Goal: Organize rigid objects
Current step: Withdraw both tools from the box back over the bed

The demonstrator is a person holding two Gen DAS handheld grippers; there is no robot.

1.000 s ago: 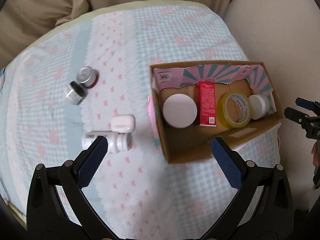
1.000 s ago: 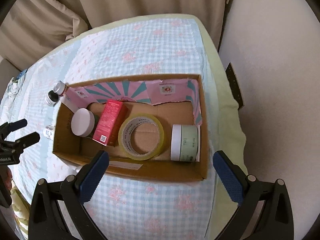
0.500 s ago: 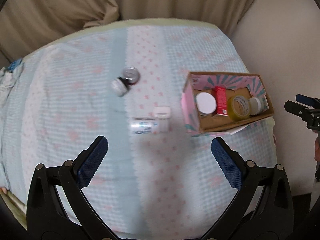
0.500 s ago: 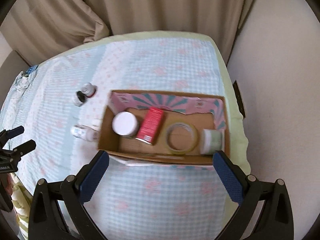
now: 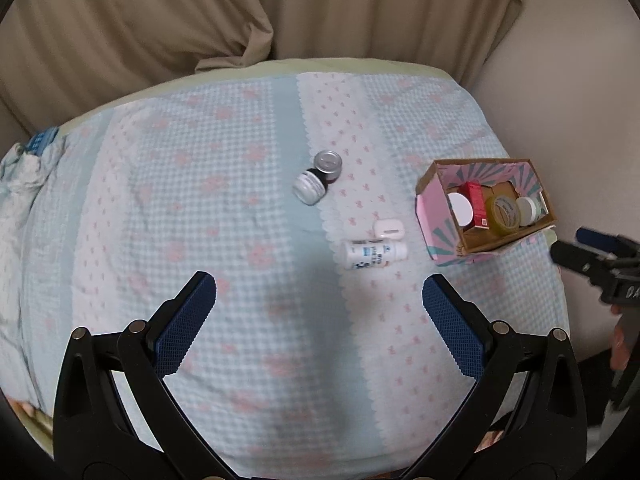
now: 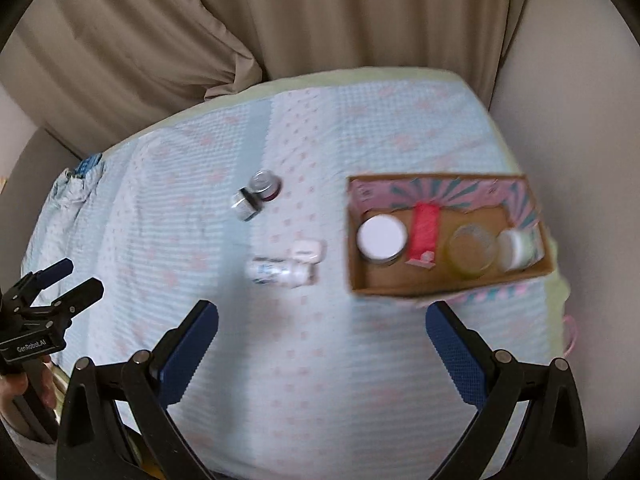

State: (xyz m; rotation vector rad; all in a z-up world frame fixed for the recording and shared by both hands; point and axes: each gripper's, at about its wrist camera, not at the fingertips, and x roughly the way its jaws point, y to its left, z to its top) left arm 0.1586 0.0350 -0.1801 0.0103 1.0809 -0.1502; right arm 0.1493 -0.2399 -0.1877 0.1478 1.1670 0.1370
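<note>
A cardboard box (image 5: 438, 236) (image 6: 356, 280) with pink lining stands at the bed's right side. It holds a white-lidded jar (image 6: 381, 236), a red carton (image 6: 423, 232), a yellow tape roll (image 6: 471, 250) and a pale green jar (image 6: 516, 248). On the bedspread left of it lie a white bottle (image 5: 374, 254) (image 6: 280, 271), a white earbud case (image 5: 389, 229) (image 6: 307, 251), a silver-lidded jar (image 5: 328, 165) (image 6: 265, 185) and a small dark jar (image 5: 309, 188) (image 6: 246, 205). My left gripper (image 5: 318, 312) and right gripper (image 6: 320, 340) are both open, empty, high above the bed.
The bed has a blue-and-pink checked spread (image 5: 200, 220). Beige curtains (image 5: 280, 8) hang behind it and a pale wall (image 6: 580, 120) lies to the right. Crumpled blue cloth (image 5: 24, 168) sits at the left edge.
Both grippers have pulled up and back from the box, so the whole bed now shows. Both stay open and empty. The objects have not moved.
</note>
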